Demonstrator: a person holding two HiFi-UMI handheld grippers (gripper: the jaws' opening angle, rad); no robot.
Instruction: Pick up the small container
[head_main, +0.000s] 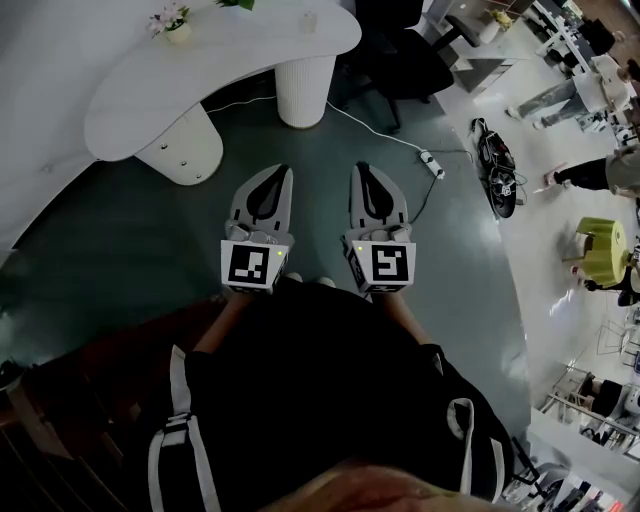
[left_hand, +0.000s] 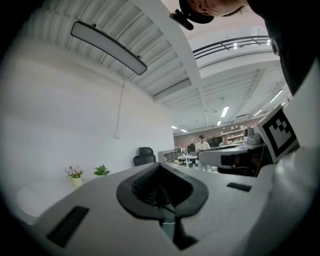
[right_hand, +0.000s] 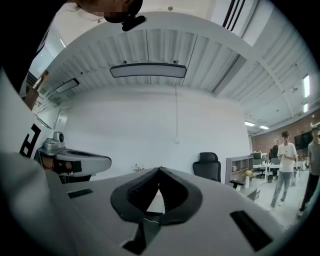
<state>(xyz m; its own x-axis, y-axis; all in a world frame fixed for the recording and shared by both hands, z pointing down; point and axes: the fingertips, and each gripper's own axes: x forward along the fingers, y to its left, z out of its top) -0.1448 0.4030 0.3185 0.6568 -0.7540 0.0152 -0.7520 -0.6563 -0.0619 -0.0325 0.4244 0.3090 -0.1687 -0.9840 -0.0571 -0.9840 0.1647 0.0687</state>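
I stand in front of a white curved table (head_main: 130, 85), holding both grippers level and side by side above the dark floor. In the head view the left gripper (head_main: 288, 172) and right gripper (head_main: 358, 168) are both shut, tips together, holding nothing. The left gripper view shows its jaws (left_hand: 160, 166) closed and empty. The right gripper view likewise shows closed, empty jaws (right_hand: 160, 170). A small pale container (head_main: 308, 20) sits near the table's far right end, too small to make out, well beyond both grippers.
A potted flower (head_main: 176, 26) and a green plant (head_main: 237, 4) stand on the table. Two ribbed white pedestals (head_main: 304, 90) carry it. A power strip with its cable (head_main: 432, 163) lies on the floor to the right. A black office chair (head_main: 410, 55) stands behind.
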